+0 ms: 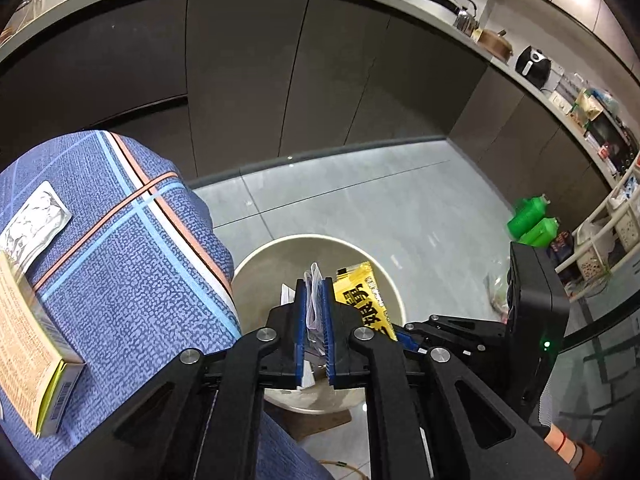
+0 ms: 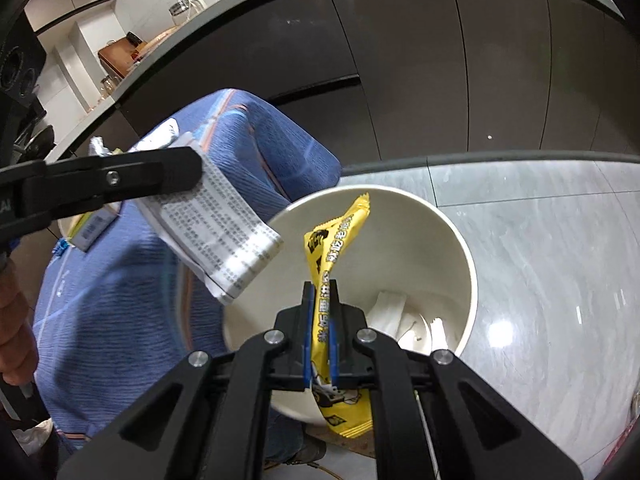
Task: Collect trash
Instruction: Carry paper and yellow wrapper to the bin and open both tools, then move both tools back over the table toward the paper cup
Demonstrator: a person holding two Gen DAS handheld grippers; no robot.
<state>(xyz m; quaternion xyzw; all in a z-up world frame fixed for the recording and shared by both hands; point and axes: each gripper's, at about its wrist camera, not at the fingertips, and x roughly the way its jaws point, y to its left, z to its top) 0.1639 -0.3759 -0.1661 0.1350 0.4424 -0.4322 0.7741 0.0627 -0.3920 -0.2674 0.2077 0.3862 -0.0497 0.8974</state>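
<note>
We hold the left gripper (image 1: 314, 292) over the bin (image 1: 256, 264), its blue pads (image 1: 299, 320) clamped on a folded leaflet (image 1: 314, 300) that pokes out past the tips above the bin's mouth. Our right gripper (image 2: 321, 292) is pinched on a yellow wrapper (image 2: 340, 236), which runs between the jaws and rises beyond them, over the bin (image 2: 460, 248). White scraps (image 2: 394, 312) lie inside. Beside the bin, a blue cloth (image 1: 132, 264) carries a box (image 1: 24, 344) and a foil pack (image 1: 34, 220).

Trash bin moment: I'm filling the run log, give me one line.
left tongs: shut on folded leaflet | right tongs: shut on yellow wrapper | both over trash bin | nothing released
</note>
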